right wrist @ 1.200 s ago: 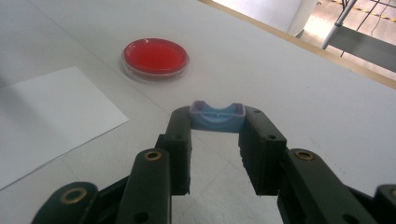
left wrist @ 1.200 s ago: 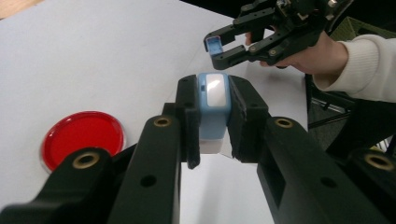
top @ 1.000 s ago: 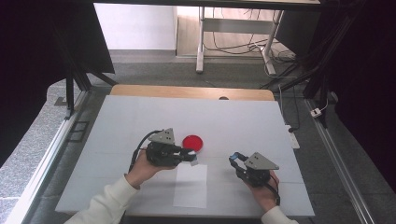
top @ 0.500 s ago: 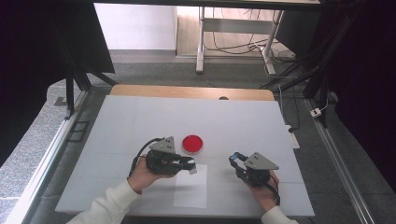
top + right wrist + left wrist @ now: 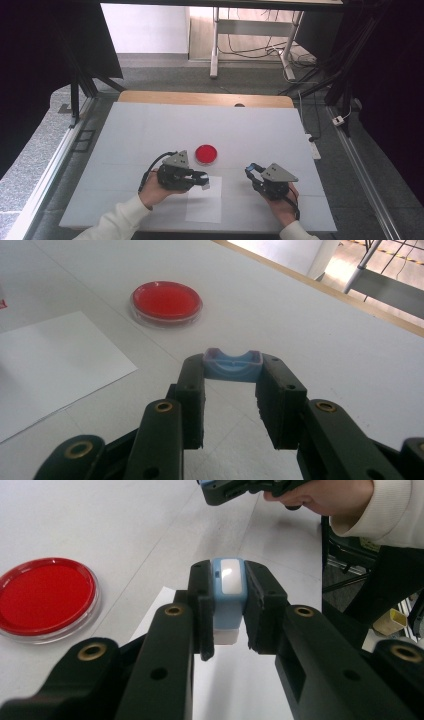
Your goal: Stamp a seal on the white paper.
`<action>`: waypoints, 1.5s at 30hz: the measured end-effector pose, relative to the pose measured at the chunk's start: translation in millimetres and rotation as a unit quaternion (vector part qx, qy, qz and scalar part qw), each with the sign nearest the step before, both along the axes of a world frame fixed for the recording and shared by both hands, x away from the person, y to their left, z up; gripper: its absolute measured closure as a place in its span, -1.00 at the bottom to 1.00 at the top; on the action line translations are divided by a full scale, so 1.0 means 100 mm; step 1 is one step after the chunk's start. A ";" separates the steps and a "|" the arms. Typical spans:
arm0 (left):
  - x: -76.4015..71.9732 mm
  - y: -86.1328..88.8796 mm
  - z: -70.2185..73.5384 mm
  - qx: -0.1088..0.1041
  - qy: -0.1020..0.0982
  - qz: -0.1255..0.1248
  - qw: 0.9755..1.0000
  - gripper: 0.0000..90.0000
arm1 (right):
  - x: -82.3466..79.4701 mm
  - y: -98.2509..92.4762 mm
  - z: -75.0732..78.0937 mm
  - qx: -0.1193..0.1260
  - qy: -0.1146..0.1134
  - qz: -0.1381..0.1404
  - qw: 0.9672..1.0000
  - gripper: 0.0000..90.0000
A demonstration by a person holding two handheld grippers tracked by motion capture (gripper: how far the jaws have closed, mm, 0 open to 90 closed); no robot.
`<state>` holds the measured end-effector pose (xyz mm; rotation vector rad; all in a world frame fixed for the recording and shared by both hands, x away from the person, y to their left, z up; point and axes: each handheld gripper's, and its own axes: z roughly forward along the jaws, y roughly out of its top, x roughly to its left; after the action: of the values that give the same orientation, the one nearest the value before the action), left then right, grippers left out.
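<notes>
Over the white sheet, left claw grips a blue-and-white piece.

This looks like a lab or test room: a white-covered table under black curtains, a red-filled lab dish, metal frame rails, loose cables on the floor.
</notes>
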<state>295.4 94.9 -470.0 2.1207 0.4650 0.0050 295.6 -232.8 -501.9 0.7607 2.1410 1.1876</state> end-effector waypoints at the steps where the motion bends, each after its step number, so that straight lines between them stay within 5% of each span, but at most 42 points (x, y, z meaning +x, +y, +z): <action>1: 0.00 0.00 -0.01 0.001 0.000 0.000 1.000 0.66 | 0.00 0.00 0.00 0.000 0.000 0.000 1.000 0.43; 29: 0.02 -0.05 -0.28 0.035 -0.005 0.022 0.999 0.66 | 0.00 0.00 0.00 -0.002 0.000 -0.001 1.000 0.43; 45: 0.00 -0.11 -0.42 0.036 -0.001 0.024 0.999 0.67 | 0.00 0.00 0.00 -0.002 0.000 -0.001 1.000 0.43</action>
<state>295.1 83.7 -511.6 2.1791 0.5216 0.0512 295.3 -232.8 -501.6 0.7602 2.1409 1.1824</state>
